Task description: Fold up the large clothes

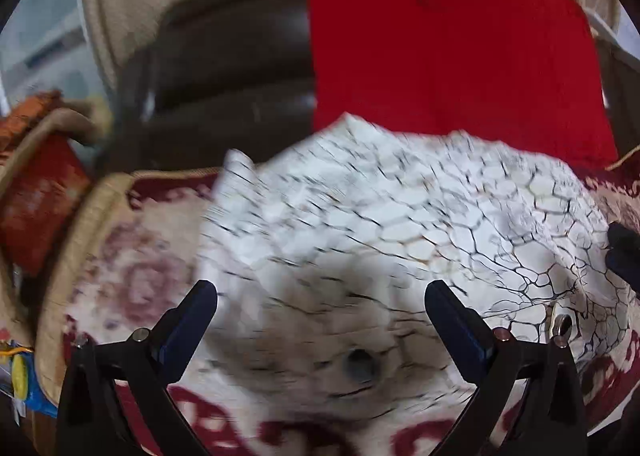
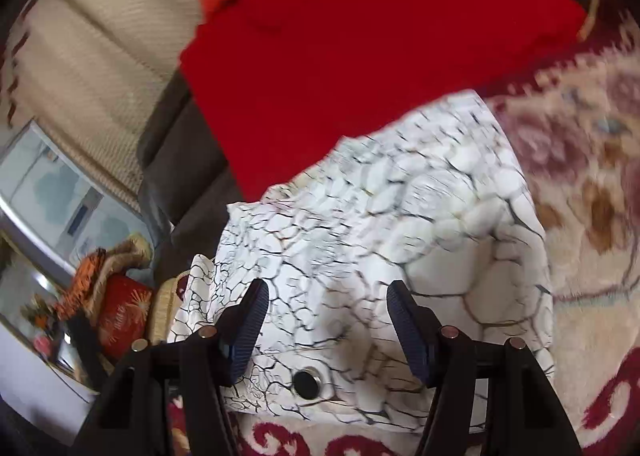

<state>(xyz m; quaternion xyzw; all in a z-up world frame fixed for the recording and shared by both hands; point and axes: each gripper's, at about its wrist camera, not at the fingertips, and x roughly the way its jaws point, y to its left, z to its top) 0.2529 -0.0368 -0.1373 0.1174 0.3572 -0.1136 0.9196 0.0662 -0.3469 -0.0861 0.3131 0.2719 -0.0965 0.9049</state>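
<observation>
Your left gripper (image 1: 320, 292) has its jaws apart, nothing between the pads, hovering over the white garment (image 1: 400, 224). Your right gripper (image 2: 328, 292) is the same: jaws apart, empty, cloth below them but not pinched.

The white garment, printed with dark crackle lines, lies bunched on a cream-and-maroon rug (image 1: 132, 268). Its far edge overlaps the red cloth (image 1: 448, 56), which lies flat just behind it. A metal snap (image 1: 564, 324) shows on the garment near your left gripper's right finger; another dark round snap (image 2: 306, 383) sits between your right gripper's fingers, close to the camera.

A dark sofa (image 1: 232, 68) with a beige ribbed cover (image 2: 104, 40) stands behind the red cloth. At far left, a red box (image 2: 122, 316) and an orange cloth (image 2: 90, 272), blurred.

A dark tip (image 1: 624, 252) enters the left view's right edge; you can't tell what it is.
</observation>
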